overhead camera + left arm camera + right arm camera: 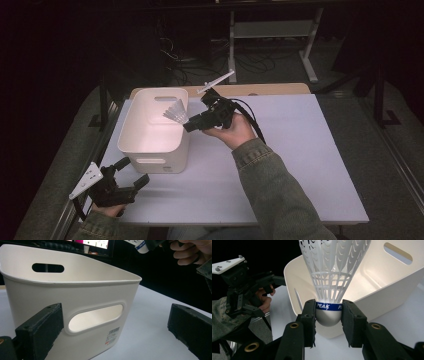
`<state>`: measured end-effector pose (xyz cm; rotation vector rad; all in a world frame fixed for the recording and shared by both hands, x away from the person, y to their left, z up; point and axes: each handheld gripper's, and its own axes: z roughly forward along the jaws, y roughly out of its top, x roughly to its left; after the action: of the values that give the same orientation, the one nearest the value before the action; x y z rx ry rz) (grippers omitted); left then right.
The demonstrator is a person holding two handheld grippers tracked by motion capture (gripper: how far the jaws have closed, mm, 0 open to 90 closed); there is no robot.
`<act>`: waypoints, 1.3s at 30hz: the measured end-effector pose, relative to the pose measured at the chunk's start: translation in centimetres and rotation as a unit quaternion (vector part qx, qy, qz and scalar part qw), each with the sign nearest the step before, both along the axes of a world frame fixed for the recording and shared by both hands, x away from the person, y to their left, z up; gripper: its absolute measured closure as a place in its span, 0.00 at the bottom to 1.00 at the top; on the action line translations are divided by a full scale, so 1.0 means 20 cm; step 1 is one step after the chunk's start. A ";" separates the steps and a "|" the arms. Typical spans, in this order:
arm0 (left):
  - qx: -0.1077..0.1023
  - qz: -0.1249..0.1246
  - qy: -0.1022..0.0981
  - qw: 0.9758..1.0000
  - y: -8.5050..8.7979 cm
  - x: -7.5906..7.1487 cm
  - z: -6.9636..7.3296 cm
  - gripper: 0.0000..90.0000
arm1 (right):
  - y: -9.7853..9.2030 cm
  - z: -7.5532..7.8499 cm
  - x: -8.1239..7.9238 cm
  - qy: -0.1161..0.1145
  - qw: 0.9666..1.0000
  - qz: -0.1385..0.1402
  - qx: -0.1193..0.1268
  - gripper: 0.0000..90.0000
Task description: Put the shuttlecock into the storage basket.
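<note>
A white plastic shuttlecock point(332, 270) with a blue band marked PEAK is clamped by its round cork between the jaws of my right gripper point(328, 315). From above, that right gripper point(187, 125) holds the shuttlecock point(176, 114) over the right rim of the white bin point(150, 145), skirt pointing into it. My left gripper point(137, 172) rests at the table's front left corner, jaws open, aimed at the bin's near wall. The left gripper view shows the bin point(75, 292) with its handle slot close ahead, and the shuttlecock's cork point(141, 246) at the top.
The bin stands on a white tabletop point(300, 150), with bare surface to its right. A wooden board edge point(260, 90) runs behind it. Cables and a metal frame point(270, 40) lie on the dark floor beyond.
</note>
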<state>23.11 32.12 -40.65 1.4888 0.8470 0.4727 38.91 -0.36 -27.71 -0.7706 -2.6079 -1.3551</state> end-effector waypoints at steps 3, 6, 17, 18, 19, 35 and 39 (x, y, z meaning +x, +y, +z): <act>0.001 0.000 0.000 1.000 0.00 0.00 0.00 0.00 | 0.02 -0.01 0.01 -0.004 1.000 0.002 -0.001 0.71; 0.005 -0.001 -0.001 1.000 0.00 0.00 0.00 0.00 | 0.04 -0.01 0.01 0.004 1.000 0.005 0.002 0.71; 0.008 -0.003 0.000 1.000 0.01 0.00 0.00 0.00 | 0.09 -0.03 0.04 0.002 1.000 0.012 -0.003 0.71; 0.002 -0.002 0.000 1.000 0.00 0.00 0.00 0.00 | 0.10 -0.03 0.05 -0.002 1.000 0.014 -0.001 0.71; -0.001 -0.001 0.000 1.000 0.00 0.00 0.00 0.00 | 0.11 -0.03 0.05 -0.002 1.000 0.015 0.000 0.71; 0.005 -0.002 -0.002 1.000 0.01 0.00 0.00 0.00 | 0.22 -0.02 0.06 0.003 0.999 0.030 0.009 0.71; 0.005 -0.002 -0.001 1.000 0.01 0.00 0.00 0.00 | 0.27 -0.03 0.06 0.001 0.999 0.038 0.002 0.71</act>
<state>23.14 32.23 -40.63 1.4979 0.8418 0.4761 40.07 4.95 -28.23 -0.6658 -2.6031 -1.3380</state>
